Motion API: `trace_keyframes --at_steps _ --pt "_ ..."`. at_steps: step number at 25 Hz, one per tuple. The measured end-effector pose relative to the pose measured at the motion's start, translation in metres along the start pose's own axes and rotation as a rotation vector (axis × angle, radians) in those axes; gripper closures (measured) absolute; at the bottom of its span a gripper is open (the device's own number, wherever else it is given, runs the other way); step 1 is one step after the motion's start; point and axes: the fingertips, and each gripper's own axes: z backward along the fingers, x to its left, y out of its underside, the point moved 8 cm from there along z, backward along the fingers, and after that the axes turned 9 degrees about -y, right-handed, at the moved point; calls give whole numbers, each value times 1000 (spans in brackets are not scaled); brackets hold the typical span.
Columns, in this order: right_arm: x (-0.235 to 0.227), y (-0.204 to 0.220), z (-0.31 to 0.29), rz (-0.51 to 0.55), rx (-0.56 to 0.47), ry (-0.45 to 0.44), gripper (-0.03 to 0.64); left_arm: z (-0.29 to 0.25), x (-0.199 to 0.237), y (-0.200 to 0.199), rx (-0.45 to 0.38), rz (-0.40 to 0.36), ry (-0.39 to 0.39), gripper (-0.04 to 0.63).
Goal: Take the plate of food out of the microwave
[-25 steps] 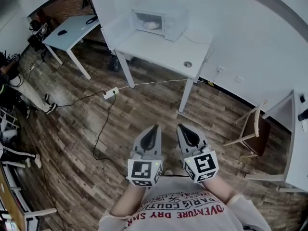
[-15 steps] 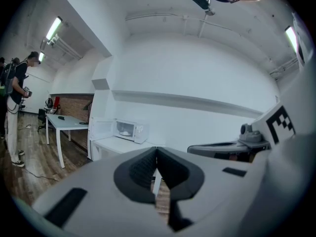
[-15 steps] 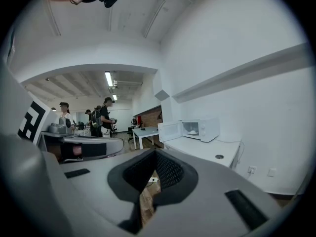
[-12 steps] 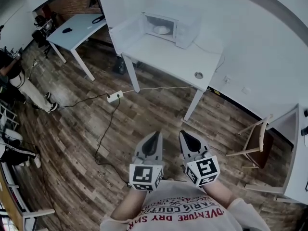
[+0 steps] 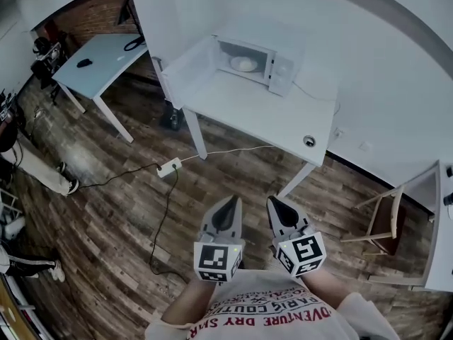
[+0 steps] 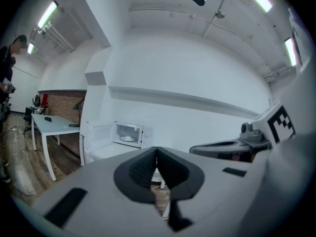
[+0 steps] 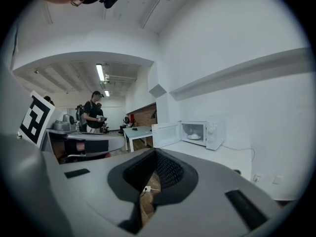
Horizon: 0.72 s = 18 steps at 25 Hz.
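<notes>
The plate of food (image 5: 244, 64) is seen lying flat inside the microwave (image 5: 283, 69), which is set at the far end of the white table (image 5: 269, 119). The plate is round, so no long axis is given. The microwave's open front is turned toward the near side, and its door (image 5: 190, 68) is swung wide to the left. On the shirt (image 5: 269, 319) at the near edge, "ADVENTURE DRY" can be read upside down. The left gripper (image 5: 231, 201) and right gripper (image 5: 273, 202) are held side by side over the wood floor (image 5: 127, 211), well apart from the table. Each has its jaws closed together on nothing.
</notes>
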Motion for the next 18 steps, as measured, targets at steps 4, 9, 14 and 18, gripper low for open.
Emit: trace_keyframes --at_steps 4,9,14,18 --pt "-3 -23 -55 5 -25 27 612 -40 48 -17 1 -27 46 589" --pt "-16 -32 -104 8 -2 57 612 -81 89 -13 31 36 47 589" --pt "-59 -31 -153 -12 10 68 612 -136 112 -8 67 49 38 589" --pt "-108 -33 -192 -33 -4 64 612 -190 118 -11 70 32 28 589"
